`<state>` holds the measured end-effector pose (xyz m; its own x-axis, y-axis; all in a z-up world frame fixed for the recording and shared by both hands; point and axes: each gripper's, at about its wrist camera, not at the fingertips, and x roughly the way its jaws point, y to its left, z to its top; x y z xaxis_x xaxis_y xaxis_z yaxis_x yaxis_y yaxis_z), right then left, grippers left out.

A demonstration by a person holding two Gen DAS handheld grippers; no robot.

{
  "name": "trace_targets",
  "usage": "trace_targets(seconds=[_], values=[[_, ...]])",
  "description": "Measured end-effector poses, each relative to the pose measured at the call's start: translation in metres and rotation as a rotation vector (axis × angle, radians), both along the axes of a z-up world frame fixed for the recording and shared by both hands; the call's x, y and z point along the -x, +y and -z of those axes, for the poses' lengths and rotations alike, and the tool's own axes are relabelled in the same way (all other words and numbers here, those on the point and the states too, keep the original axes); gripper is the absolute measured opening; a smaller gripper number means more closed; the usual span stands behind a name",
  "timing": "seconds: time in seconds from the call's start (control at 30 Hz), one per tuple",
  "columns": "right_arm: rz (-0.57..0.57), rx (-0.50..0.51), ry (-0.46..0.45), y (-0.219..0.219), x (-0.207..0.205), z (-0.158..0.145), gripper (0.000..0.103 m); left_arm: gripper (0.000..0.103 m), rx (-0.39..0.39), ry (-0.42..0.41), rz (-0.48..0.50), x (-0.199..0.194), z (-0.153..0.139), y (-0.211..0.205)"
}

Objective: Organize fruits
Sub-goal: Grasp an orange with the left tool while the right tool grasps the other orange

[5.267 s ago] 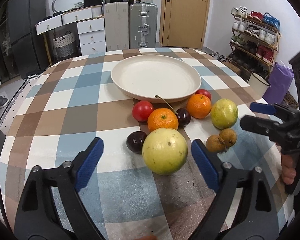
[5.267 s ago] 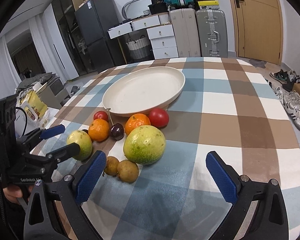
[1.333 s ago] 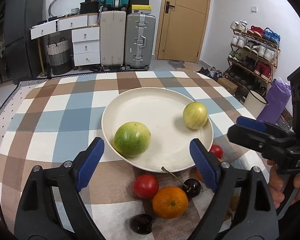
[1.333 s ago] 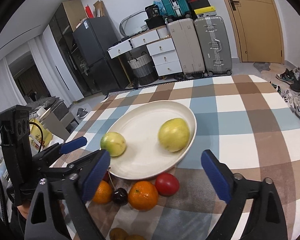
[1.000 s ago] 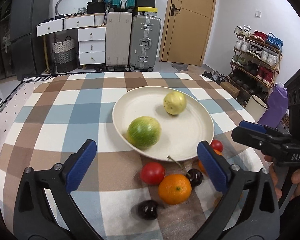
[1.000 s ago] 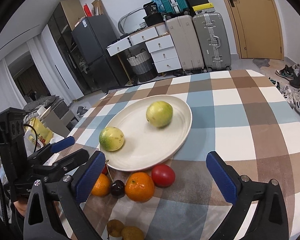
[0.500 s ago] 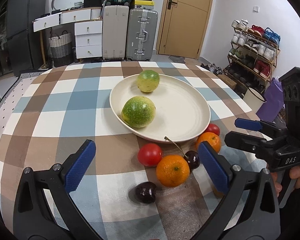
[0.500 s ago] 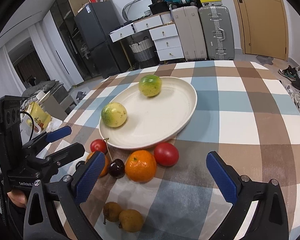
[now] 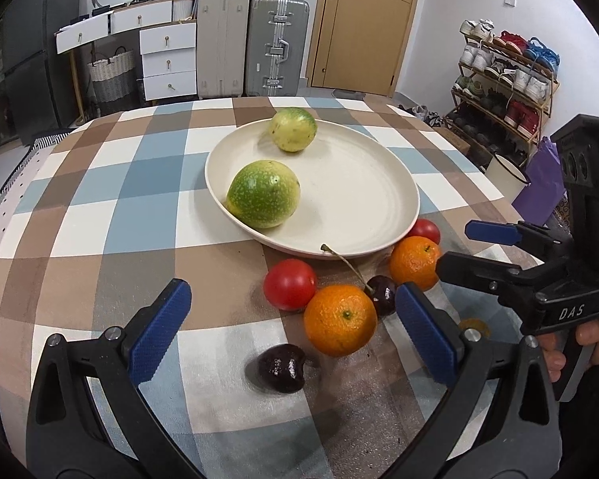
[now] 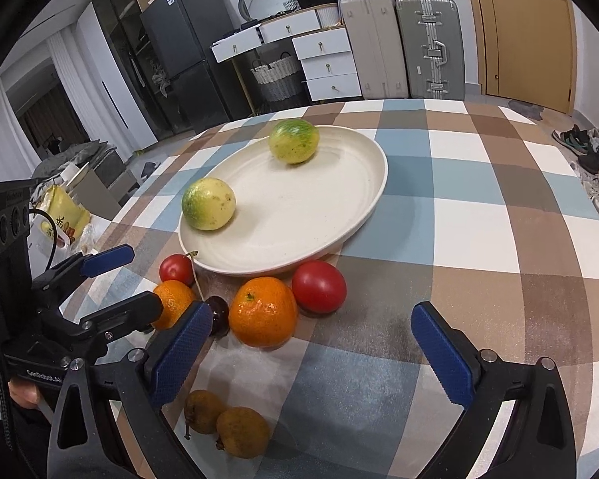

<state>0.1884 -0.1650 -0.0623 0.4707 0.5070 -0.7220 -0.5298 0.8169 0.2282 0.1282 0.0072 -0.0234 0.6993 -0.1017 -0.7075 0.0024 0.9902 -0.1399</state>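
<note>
two green fruits sit on the plate (image 9: pixel 395 215); oranges, tomatoes and cherries lie just in front of it. both the left claw (image 9: pixel 291 329) and right claw (image 10: pixel 315 349) hang spread wide, holding nothing. i'd centre the left one on the nearest orange (image 9: pixel 340 320) and squeeze gently. "das" is printed on the right claw.

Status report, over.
Left gripper and right gripper open, empty. Two green fruits on plate; oranges, tomatoes, cherries on table. Nothing blocking.
</note>
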Motion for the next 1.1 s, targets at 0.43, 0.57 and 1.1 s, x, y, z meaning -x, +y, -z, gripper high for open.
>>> trace_targets(seconds=[0.43,0.57,1.1], values=[[-0.103,0.032,0.016,0.018,0.010,0.004,0.079,0.101,-0.015,0.000,0.057,0.002,0.001,-0.009],[-0.116,0.032,0.027,0.020,0.011,0.007,0.065,0.092,-0.019,0.010,0.086,0.003,0.003,-0.013],[-0.123,0.037,0.020,0.026,0.012,0.012,0.055,0.046,-0.009,0.031,0.170,0.006,0.004,-0.024]])
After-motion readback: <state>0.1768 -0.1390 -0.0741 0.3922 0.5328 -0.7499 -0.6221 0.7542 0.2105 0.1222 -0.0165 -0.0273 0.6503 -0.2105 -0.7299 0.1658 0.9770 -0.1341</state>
